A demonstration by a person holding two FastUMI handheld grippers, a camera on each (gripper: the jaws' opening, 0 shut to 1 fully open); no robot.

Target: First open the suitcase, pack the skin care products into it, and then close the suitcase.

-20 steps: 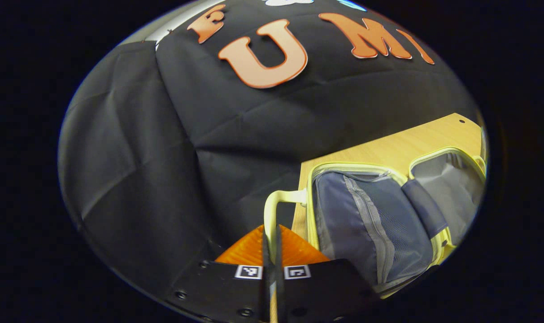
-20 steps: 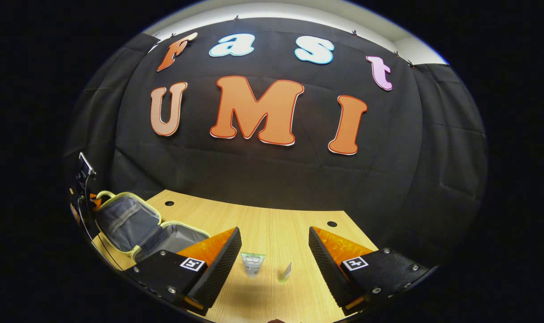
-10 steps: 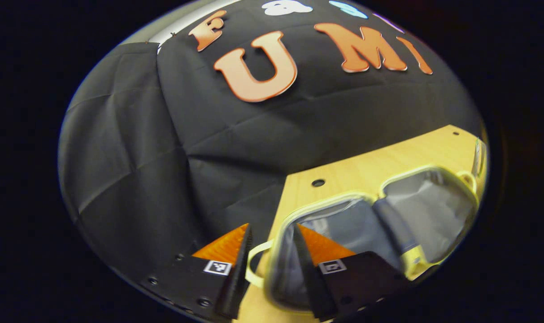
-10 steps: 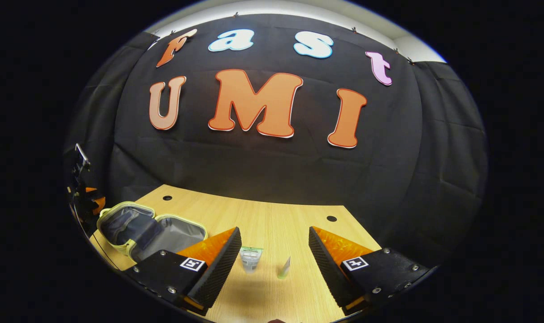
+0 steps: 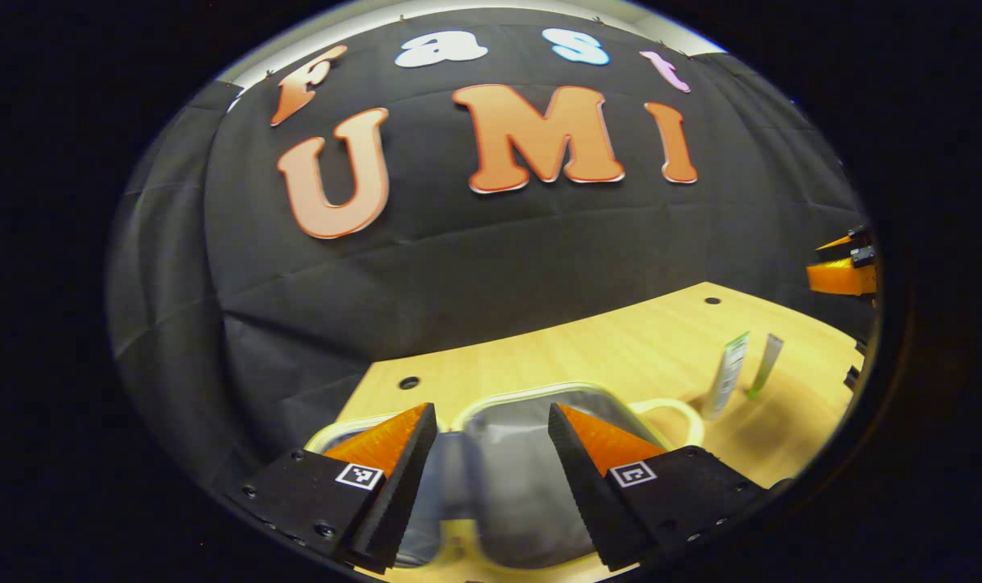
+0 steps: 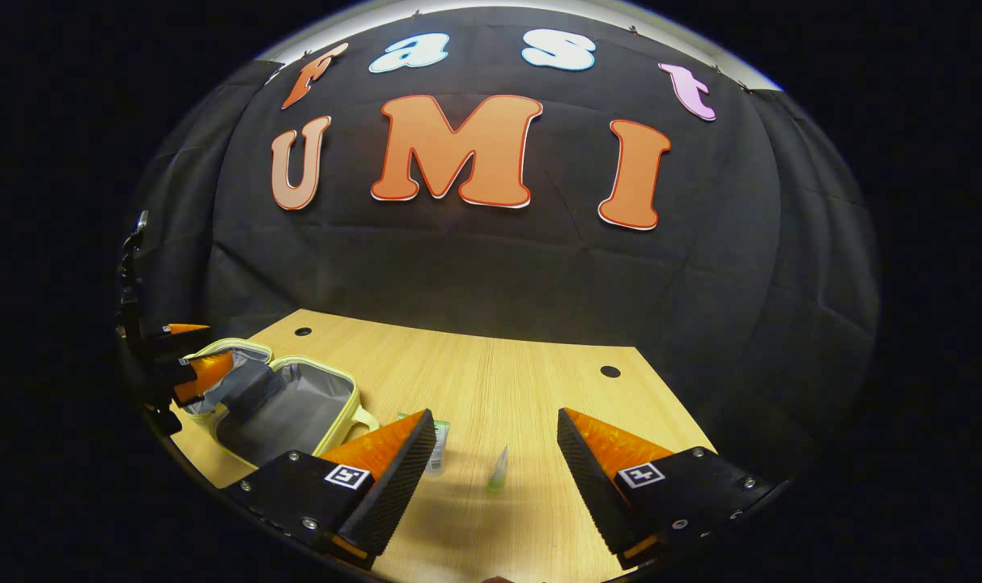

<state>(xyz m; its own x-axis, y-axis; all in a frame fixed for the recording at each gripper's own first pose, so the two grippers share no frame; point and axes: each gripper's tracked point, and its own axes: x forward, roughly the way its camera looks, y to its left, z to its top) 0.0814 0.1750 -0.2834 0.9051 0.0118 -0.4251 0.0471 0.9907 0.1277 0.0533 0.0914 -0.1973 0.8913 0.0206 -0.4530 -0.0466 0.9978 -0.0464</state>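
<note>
Right gripper view, left gripper (image 6: 191, 356) above open suitcase (image 6: 284, 409), two tubes (image 6: 497, 474)

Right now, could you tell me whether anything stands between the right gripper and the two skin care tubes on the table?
Nothing visible does. The right gripper is open, and the wider tube and the slim green tube stand on bare table ahead of its jaws. The open suitcase lies off to one side.

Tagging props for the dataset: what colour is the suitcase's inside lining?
Grey lining, with a pale yellow-green rim. It shows best in the right gripper view.
</note>
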